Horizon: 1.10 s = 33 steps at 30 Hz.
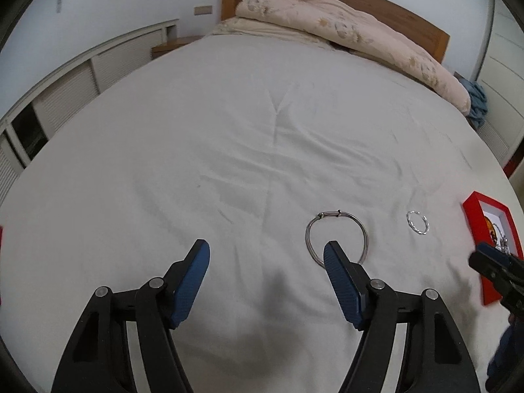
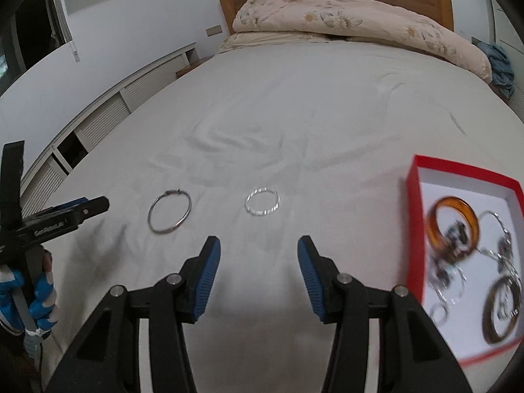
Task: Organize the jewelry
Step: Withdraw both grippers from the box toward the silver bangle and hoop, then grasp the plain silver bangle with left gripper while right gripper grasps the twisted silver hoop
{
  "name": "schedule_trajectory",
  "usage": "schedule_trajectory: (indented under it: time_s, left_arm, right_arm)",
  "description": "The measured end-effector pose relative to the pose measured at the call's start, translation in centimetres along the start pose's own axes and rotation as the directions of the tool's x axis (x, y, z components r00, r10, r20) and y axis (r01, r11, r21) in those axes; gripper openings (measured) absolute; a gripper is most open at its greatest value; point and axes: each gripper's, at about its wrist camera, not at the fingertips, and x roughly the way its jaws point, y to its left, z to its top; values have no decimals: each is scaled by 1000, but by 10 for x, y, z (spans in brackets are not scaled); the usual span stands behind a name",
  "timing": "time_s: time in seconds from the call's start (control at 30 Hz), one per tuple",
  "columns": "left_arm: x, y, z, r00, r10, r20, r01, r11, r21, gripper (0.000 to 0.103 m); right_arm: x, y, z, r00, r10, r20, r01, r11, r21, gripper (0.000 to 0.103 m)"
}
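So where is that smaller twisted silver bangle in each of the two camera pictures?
Left wrist view: small twisted silver bangle lies lower right on the white bedsheet, right of the larger grey wire bangle.
Right wrist view: just above centre.
Shared landmark: the open red jewellery box, right of it in both.

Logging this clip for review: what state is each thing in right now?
Left gripper: open, empty.
Right gripper: open, empty.
Grey wire bangle: flat on the sheet, loose.
Silver twisted bangle: flat on the sheet, loose.
Red jewelry box: lid off, holding several bangles.
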Motion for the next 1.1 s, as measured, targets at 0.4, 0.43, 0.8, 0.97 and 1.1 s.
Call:
schedule_trajectory:
  time_s: [0.4, 0.43, 0.8, 0.97, 1.1]
  left_arm:
    - [68, -29, 6, 991, -67, -114, 78, 992, 101, 51]
    - [71, -31, 6, 991, -60, -116, 73, 991, 113, 49]
    - [59, -52, 2, 995, -46, -84, 63, 975, 215, 4]
    - [43, -57, 7, 997, -53, -61, 64, 979, 195, 4]
    - [24, -68, 11, 997, -74, -37, 80, 976, 203, 3]
  right_arm:
    - [76, 4, 21, 997, -40, -59, 34, 995, -89, 55]
    - [81, 4, 23, 997, -41, -63, 35, 995, -96, 55]
    - [91, 11, 21, 997, -55, -50, 47, 988, -148, 37]
    - [65, 9, 20, 1000, -17, -17, 14, 991, -133, 37]
    - [23, -1, 20, 999, -7, 33, 10, 995, -96, 37]
